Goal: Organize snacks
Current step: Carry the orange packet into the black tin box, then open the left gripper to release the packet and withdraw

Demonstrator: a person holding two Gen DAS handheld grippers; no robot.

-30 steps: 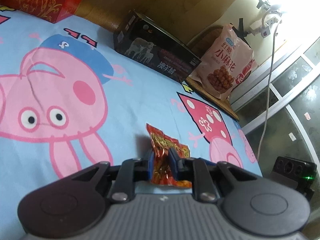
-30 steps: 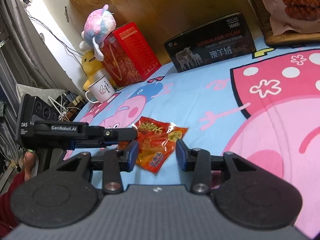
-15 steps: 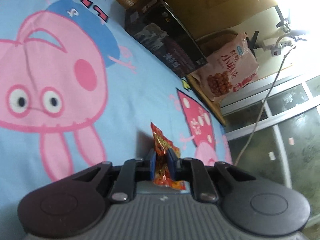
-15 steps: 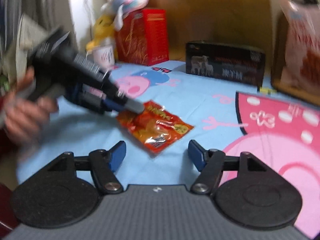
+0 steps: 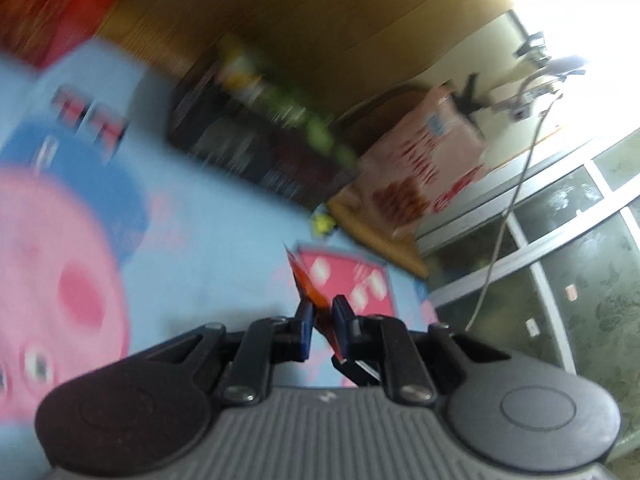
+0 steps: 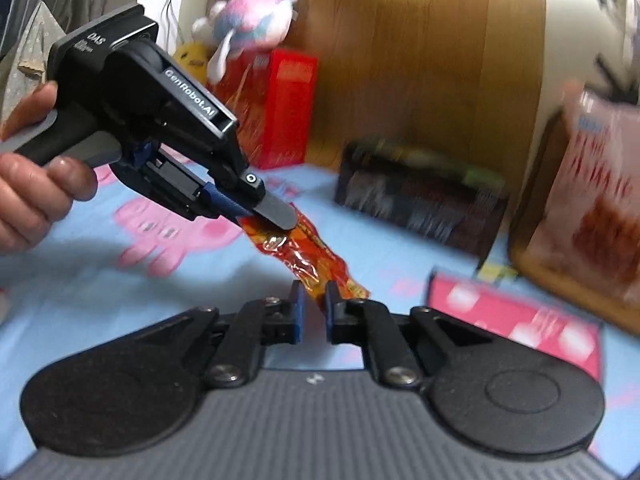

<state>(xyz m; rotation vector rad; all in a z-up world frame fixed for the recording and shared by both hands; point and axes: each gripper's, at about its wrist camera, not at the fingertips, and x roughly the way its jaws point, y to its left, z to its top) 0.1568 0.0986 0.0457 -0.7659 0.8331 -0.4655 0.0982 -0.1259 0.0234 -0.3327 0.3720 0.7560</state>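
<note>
The left gripper [image 6: 276, 216], held in a hand [image 6: 36, 184] at the left of the right wrist view, slants down and is clenched on one end of the orange snack packet [image 6: 308, 256]. The right gripper [image 6: 312, 312] is clamped on the other end. The packet hangs stretched between them above the blue cartoon bedsheet [image 6: 80, 280]. A second ago it lay flat on the sheet, with the right gripper's jaws apart around it.
</note>
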